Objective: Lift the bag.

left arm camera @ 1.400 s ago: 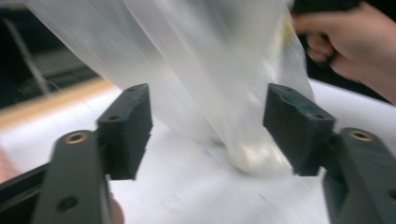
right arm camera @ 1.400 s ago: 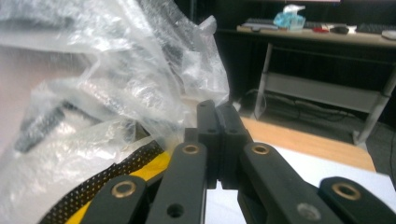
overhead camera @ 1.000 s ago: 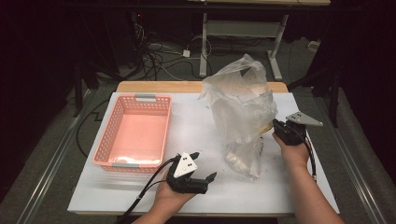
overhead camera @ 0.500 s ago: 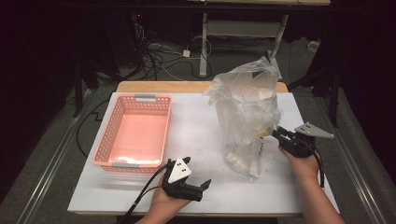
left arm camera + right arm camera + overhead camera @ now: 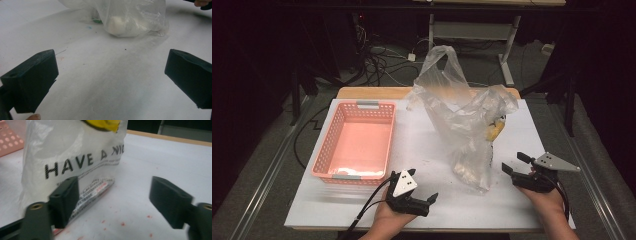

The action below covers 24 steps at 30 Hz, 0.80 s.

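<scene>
Plastic bag (image 5: 467,120) stands slumped mid-table, w/ contents inside: pale lump (image 5: 117,25) low down, yellow item (image 5: 495,131) higher up. Pink basket (image 5: 357,142) sits beyond left gripper (image 5: 422,200), empty as far as seen. Left gripper: jaws wide apart, nothing between, bag ahead of it, not touching. Right gripper (image 5: 513,164): jaws apart too, bag just beside its left jaw, touching or not can't tell. Step, prob.: between grips, approaching bag to unpack it. Next: 1 gripper pins bag's rim/handle, other reaches in.
</scene>
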Each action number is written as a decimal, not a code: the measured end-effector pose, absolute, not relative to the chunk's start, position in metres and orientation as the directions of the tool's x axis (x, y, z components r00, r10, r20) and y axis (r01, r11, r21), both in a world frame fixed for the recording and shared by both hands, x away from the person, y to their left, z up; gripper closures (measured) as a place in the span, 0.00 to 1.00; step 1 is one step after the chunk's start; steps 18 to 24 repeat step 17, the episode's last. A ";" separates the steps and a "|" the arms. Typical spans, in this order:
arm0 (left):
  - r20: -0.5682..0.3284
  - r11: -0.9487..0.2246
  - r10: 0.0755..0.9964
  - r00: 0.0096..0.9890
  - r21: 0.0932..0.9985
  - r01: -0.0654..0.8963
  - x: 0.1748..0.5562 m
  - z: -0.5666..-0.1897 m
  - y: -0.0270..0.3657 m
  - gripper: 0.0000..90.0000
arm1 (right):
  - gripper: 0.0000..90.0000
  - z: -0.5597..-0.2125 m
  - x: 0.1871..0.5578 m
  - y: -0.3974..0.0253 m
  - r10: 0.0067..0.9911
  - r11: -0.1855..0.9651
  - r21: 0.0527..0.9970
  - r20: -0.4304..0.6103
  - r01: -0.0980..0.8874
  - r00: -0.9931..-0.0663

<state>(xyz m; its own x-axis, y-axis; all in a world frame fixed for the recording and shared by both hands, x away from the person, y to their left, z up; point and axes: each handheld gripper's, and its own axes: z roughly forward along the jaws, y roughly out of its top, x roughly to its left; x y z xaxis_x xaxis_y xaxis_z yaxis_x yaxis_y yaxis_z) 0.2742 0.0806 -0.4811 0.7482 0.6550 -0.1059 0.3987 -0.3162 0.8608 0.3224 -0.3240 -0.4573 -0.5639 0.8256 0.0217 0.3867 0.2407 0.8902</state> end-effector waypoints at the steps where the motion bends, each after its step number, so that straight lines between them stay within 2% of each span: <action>1: -0.107 -0.316 0.656 0.748 0.861 0.399 0.275 -0.481 0.081 0.00 | 0.17 -0.459 0.320 -0.323 0.826 0.239 0.889 0.026 0.391 -0.563; 5: -0.103 -0.311 0.660 0.745 0.864 0.396 0.274 -0.482 0.082 0.00 | 0.00 -0.461 0.310 -0.321 0.825 0.239 0.892 0.021 0.383 -0.564; 24: -0.114 -0.306 0.661 0.742 0.862 0.405 0.276 -0.485 0.081 0.00 | 0.00 -0.468 0.306 -0.314 0.823 0.256 0.889 0.006 0.381 -0.568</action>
